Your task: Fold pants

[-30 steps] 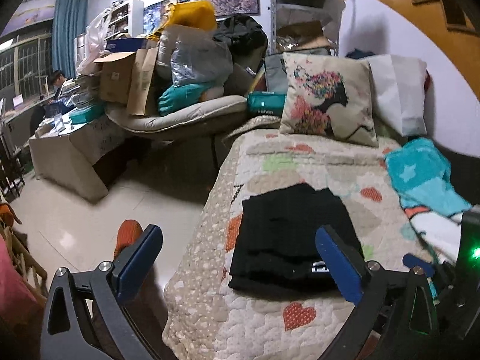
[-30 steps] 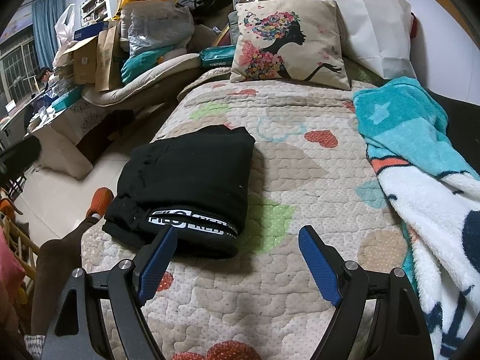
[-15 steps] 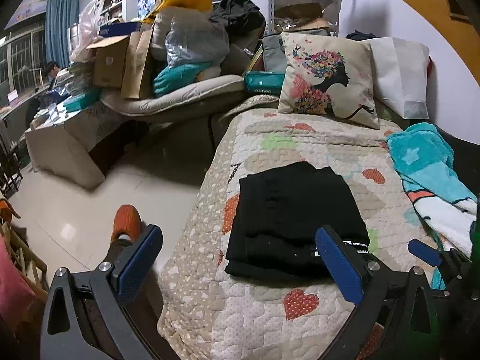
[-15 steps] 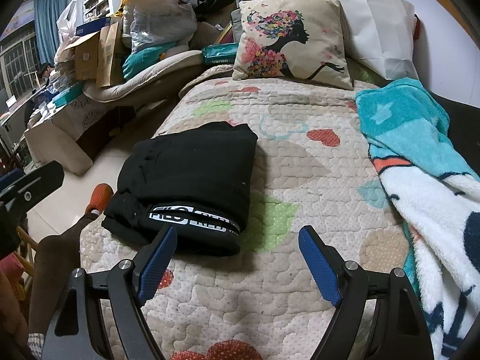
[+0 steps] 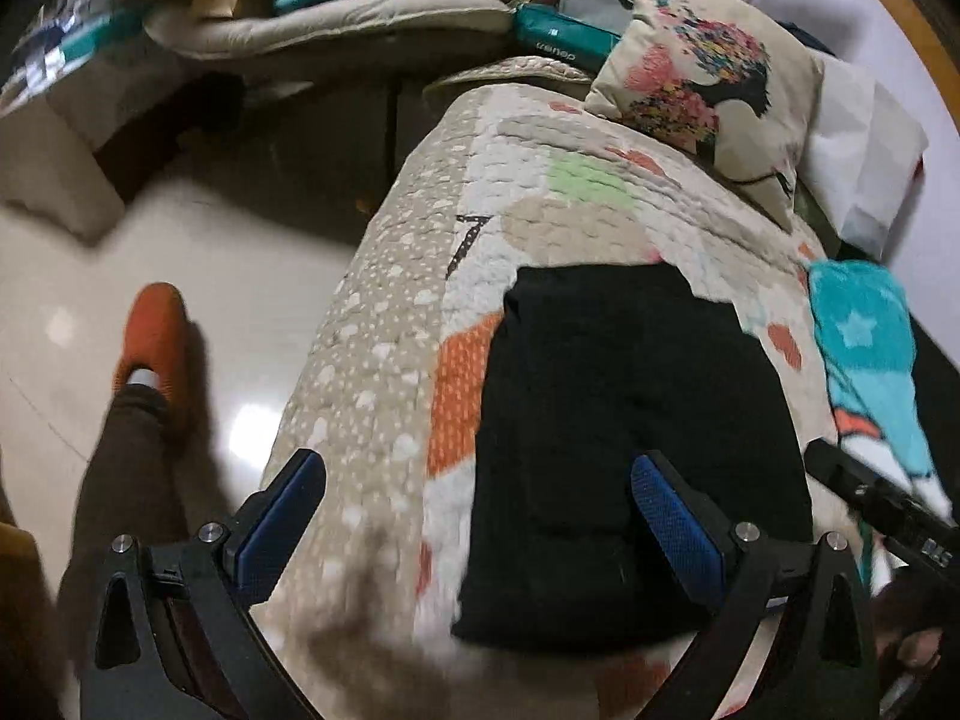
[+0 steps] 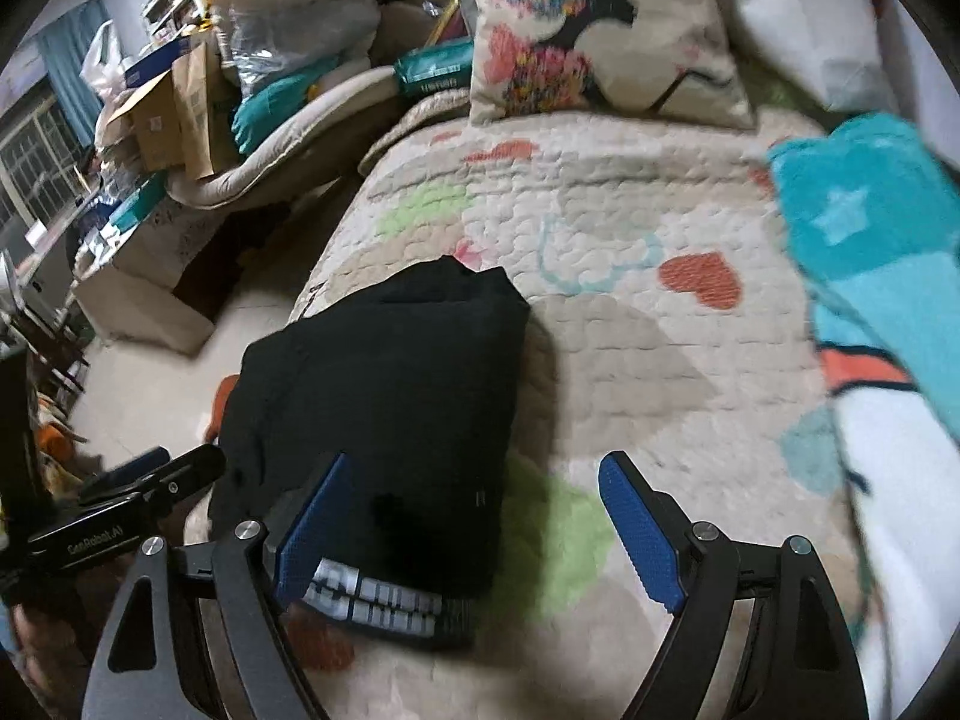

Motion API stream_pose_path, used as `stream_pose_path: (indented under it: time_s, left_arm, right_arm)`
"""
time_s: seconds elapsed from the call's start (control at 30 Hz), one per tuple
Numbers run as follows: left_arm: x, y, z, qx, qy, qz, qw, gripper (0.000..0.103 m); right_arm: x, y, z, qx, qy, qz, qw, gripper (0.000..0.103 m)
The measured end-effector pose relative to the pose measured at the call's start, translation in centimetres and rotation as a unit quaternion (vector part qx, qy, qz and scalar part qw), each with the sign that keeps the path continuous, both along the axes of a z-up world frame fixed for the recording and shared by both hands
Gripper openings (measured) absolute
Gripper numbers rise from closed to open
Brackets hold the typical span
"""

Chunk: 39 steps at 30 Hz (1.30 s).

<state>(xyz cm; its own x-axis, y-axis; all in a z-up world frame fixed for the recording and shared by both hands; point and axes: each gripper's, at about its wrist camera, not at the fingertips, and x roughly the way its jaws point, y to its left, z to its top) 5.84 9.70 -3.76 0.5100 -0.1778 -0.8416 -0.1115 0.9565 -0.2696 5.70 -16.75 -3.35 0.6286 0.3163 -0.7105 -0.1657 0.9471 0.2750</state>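
Note:
The black pants (image 5: 636, 426) lie folded into a thick rectangle on the quilted bed cover (image 5: 576, 204). In the right wrist view the pants (image 6: 384, 396) show a white-lettered waistband (image 6: 384, 600) at the near edge. My left gripper (image 5: 480, 522) is open and empty, low over the pants' near left edge. My right gripper (image 6: 474, 528) is open and empty, just above the waistband corner. The left gripper's tips also show in the right wrist view (image 6: 162, 468) at the pants' left side.
A flowered pillow (image 6: 600, 36) and a white pillow (image 5: 864, 144) stand at the bed's head. A teal and white blanket (image 6: 876, 276) lies along the right. The bed's left edge drops to the tiled floor (image 5: 228, 276), where a person's leg and orange shoe (image 5: 153, 330) stand.
Both grippers have moved forward and down toward the pants, which now fill more of each view. Both stay open. The pants have not moved.

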Motion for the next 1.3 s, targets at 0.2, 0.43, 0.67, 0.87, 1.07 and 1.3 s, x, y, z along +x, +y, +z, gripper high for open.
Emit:
stream_pose_path:
  time_s: [0.2, 0.43, 0.67, 0.87, 1.07, 1.3]
  left_arm:
    - [3.1, -1.0, -2.6, -0.078, 0.037, -0.038, 0.9955, 0.102]
    - [3.6, -3.7, -2.0, -0.081, 0.048, -0.052, 0.9942, 0.045]
    - [6.1, -4.5, 0.7, -0.1, 0.03, -0.062, 0.9925, 0.033]
    - [12.6, -6.5, 2.7, -0.099, 0.019, -0.064, 0.9928, 0.033]
    - [19.5, -8.7, 0.7, -0.059, 0.023, -0.075, 0.9951, 0.035]
    - [21.3, -8.9, -2.1, -0.039, 0.023, -0.063, 0.997, 0.064]
  right_arm:
    - [4.3, -0.7, -3.8, 0.091, 0.059, -0.003, 0.994, 0.088]
    - [5.8, 0.8, -3.3, 0.125, 0.063, 0.043, 0.989, 0.049]
    - [6.2, 1.5, 1.6, 0.103, 0.013, 0.066, 0.992, 0.027]
    - [11.0, -0.1, 4.7, 0.089, -0.013, 0.046, 0.995, 0.027]
    - [17.4, -1.7, 4.4, 0.083, -0.007, 0.016, 0.996, 0.027]
    - [20.7, -3.3, 1.0, 0.049, 0.024, -0.029, 0.998, 0.064]
